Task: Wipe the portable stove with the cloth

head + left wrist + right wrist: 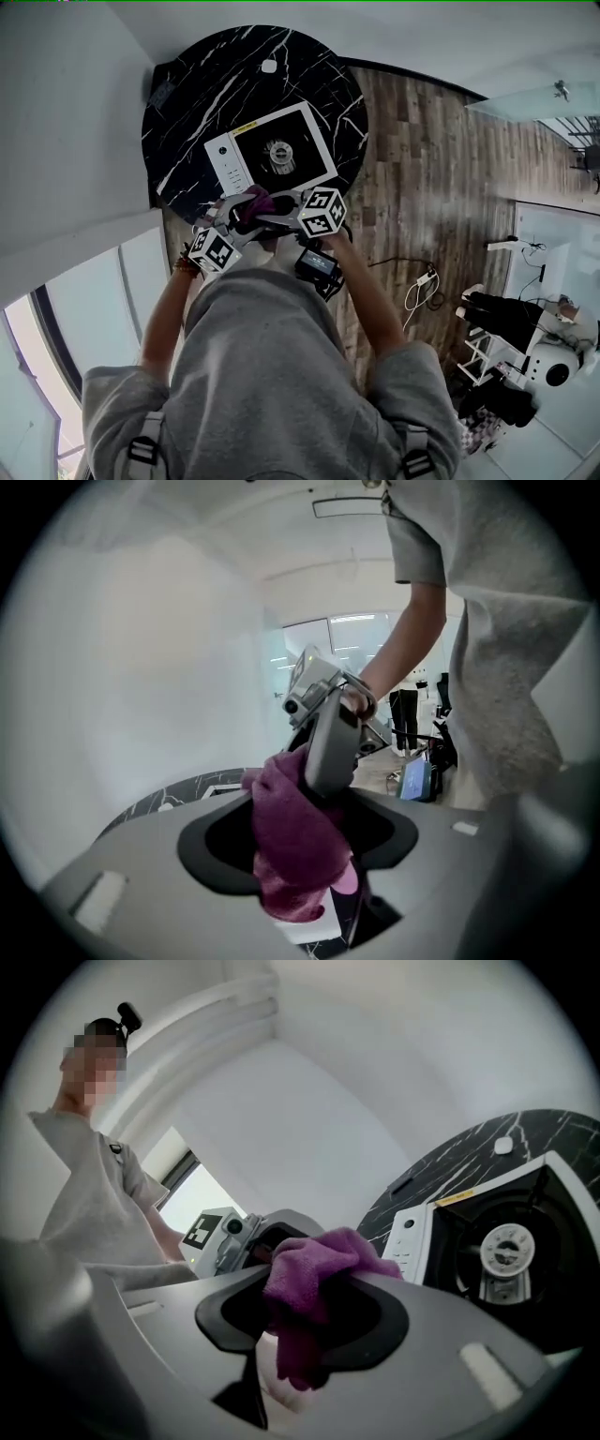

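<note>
Purple cloth point(261, 202) by stove's point(281, 155) near edge, bare tabletop point(197, 84) beyond

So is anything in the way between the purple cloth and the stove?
Nothing visible. The cloth is held up at the near edge of the table, just in front of the stove. The stove's top is bare, and only open air lies between them.

Item: the table point(187, 103) in front of me, round, with a black marble-look top veined in white, standing on a wooden plank floor point(422, 169). On it: one portable stove point(272, 155), white casing, black burner well, towards my side (set askew); one small white disc point(269, 66) near the far rim, well apart from the stove
</note>
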`<state>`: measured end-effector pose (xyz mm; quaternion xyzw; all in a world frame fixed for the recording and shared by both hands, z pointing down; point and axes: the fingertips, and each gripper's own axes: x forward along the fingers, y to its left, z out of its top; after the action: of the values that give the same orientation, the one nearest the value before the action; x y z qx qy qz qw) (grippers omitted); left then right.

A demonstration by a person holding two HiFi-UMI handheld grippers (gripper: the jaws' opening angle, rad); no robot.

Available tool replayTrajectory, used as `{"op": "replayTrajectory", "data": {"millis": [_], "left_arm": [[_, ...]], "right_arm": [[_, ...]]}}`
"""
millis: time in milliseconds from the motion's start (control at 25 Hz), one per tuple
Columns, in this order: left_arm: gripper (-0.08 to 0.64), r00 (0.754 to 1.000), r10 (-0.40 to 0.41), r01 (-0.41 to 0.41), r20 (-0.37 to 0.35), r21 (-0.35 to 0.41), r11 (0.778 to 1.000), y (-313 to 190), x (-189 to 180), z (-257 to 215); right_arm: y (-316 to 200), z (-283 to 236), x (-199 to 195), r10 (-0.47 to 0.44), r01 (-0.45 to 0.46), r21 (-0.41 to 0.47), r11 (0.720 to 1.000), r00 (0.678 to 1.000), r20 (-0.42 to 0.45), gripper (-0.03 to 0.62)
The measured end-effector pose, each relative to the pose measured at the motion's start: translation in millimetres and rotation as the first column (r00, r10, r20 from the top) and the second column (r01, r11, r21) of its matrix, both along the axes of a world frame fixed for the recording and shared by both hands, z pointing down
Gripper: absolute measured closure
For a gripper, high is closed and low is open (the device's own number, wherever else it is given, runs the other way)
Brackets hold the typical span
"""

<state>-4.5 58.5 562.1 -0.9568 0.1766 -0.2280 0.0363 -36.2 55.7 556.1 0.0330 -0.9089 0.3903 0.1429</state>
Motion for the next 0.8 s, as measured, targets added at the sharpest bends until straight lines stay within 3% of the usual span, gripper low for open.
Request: {"op": "replayTrajectory", "data": {"millis": [120,200,320,400,600,680,800], "left_arm": [[0.384,0.999,-0.044,0.044,-0.002,-0.052,0.998,-8,-15,7],[0.4,0.989,-0.144,0.142,-0.017,-0.086,0.986,-37,-28,11],[0.402,0.933,-0.351,0.359,0.082,-0.122,0.925,-77,-59,36],[0.403,0.893,-0.412,0.433,0.183,-0.096,0.896,-100,-74,60],[0.403,0.846,-0.401,0.444,0.35,-0.047,0.895,-134,-65,98],[0.407,0.837,-0.389,0.446,0.386,-0.066,0.893,-143,-56,111],[0.413,0.841,-0.344,0.427,0.418,-0.119,0.897,-149,-45,117]], "right_arm": [[-11,0,23,0.119,-0.119,0.041,0.992,0.993,-0.006,0.408],[-31,3,56,0.223,-0.22,0.086,0.972,0.974,-0.031,0.434],[-44,7,111,0.394,-0.388,0.096,0.916,0.918,-0.048,0.445],[-48,6,140,0.47,-0.464,0.098,0.88,0.881,-0.05,0.451],[-45,3,182,0.545,-0.539,0.104,0.836,0.837,-0.052,0.486],[-43,6,189,0.55,-0.543,0.103,0.833,0.832,-0.064,0.486],[-40,13,195,0.531,-0.521,0.109,0.846,0.842,-0.095,0.488]]}}
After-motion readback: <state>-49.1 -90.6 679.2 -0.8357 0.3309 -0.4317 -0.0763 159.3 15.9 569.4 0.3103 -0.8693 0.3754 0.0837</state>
